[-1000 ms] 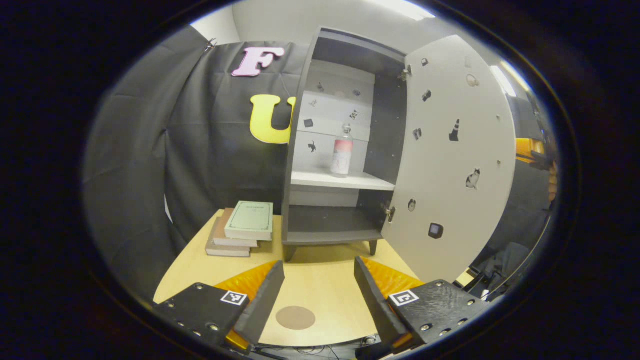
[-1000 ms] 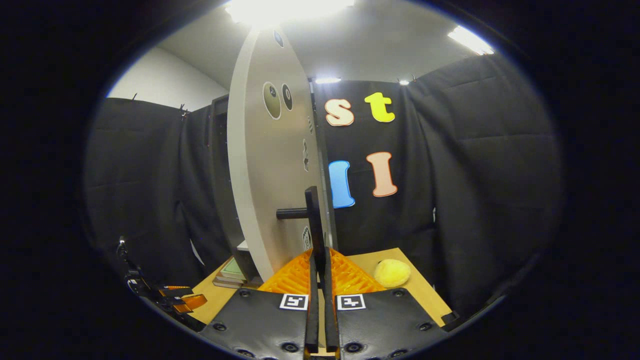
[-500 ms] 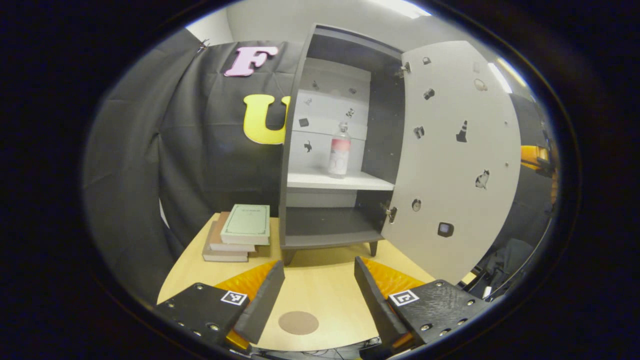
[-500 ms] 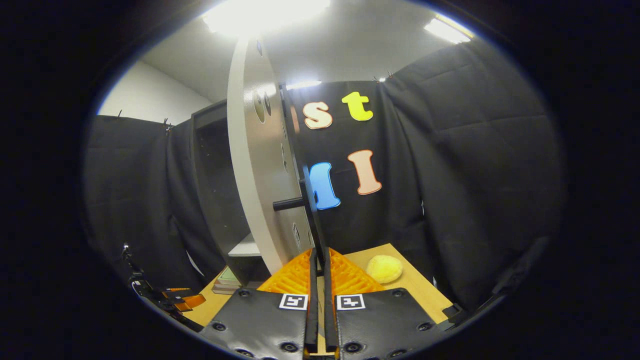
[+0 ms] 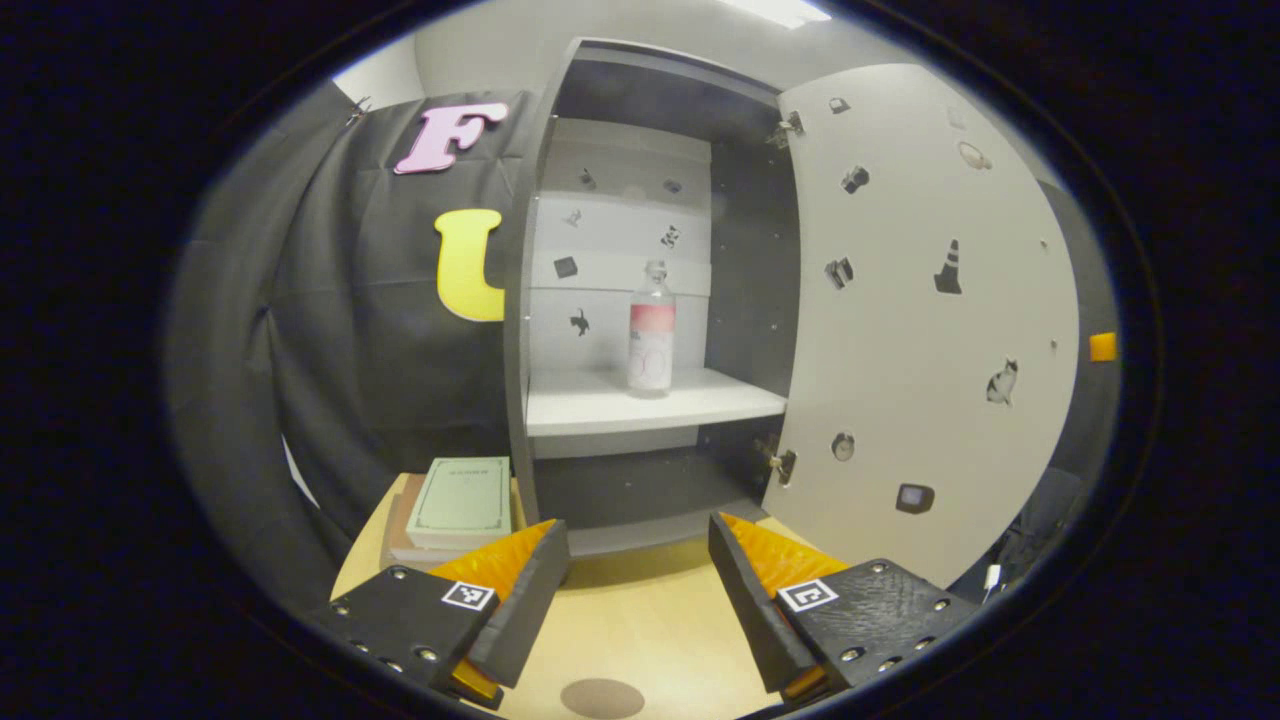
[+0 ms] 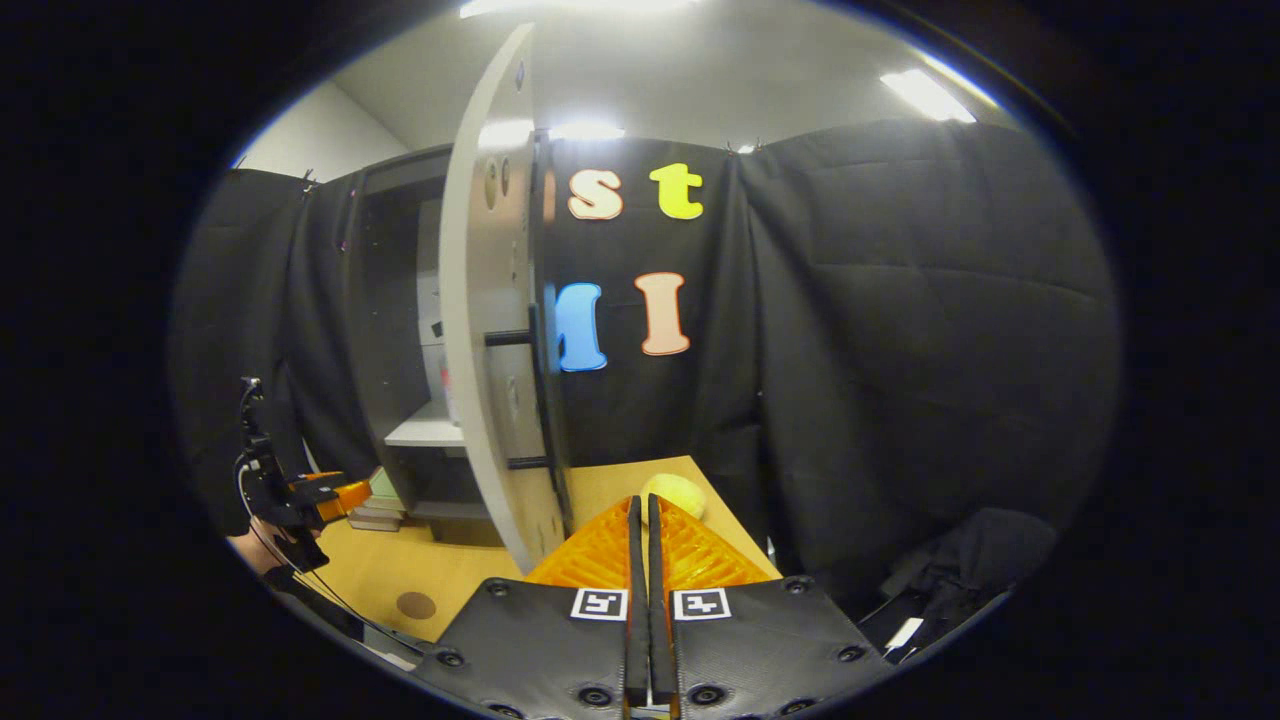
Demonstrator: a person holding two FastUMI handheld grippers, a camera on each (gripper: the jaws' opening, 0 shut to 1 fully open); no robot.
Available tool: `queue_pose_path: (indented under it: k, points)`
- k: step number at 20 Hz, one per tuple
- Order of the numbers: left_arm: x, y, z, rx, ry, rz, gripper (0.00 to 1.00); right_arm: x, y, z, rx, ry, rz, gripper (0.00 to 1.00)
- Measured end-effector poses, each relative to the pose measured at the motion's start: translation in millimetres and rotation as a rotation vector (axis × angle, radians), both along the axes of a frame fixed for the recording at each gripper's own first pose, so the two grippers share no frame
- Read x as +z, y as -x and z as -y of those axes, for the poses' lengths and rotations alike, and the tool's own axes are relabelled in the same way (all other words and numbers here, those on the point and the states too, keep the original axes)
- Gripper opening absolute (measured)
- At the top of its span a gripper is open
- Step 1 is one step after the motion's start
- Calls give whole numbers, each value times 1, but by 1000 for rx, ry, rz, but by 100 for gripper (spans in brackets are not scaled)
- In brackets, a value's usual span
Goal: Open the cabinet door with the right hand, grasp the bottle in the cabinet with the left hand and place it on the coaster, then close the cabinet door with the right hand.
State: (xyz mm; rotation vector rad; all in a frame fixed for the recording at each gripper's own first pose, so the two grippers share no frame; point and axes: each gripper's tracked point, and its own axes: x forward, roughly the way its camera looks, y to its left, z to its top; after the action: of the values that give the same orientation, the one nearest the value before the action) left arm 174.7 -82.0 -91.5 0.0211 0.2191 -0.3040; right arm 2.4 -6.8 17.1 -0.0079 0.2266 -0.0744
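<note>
**Door open, bottle on shelf, both grippers free**

Bottle (image 5: 651, 330) stands upright on the white middle shelf (image 5: 640, 400) of the cabinet (image 5: 520, 300), toward the back. It has a pink band over a white label; print on it too small to read. In right gripper view just a sliver of it (image 6: 444, 392) shows past the door edge.

Cabinet door (image 5: 920, 320) swung wide to the right, inner face dotted w/ small stickers (a cone, a cat, others too small to name). In right gripper view the door (image 6: 480, 300) is seen edge-on, its bar handle (image 6: 540, 390) on the outer side.

Left gripper (image 5: 638, 545): fingers spread wide, nothing between them, over the table (image 5: 640, 620), aimed at the cabinet front. Right gripper (image 6: 641, 515): fingers pressed together, holding nothing, apart from the handle.

Coaster (image 5: 601, 697), a brown disc on the table, partly cut off at the bottom edge; also seen at (image 6: 415, 604).

Books (image 5: 455, 495) stacked left of the cabinet; top cover green w/ a framed border, title unreadable. Yellow round object (image 6: 673, 492) on the table beyond the door, half hidden by the right fingers; can't tell what it is. Left gripper also at (image 6: 335, 492), hand behind it mostly cut off.
</note>
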Motion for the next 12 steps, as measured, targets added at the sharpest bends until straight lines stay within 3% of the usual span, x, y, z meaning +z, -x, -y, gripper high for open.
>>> queue_pose_path:
  k: [5,6,9,11,12]
  points:
    - [33,-61,24,-19,31,58,85,20,-29,32,-102,-35,38,0]
    - [40,-73,27,-22,35,70,89,22,-34,34,-109,-43,45,7]
    - [62,-114,38,-19,24,84,85,27,-61,50,-128,-37,57,25]
    - [72,-137,44,-10,11,90,84,31,-76,61,-142,-30,64,26]
    - [81,-148,49,-12,16,99,87,32,-84,62,-141,-41,70,32]
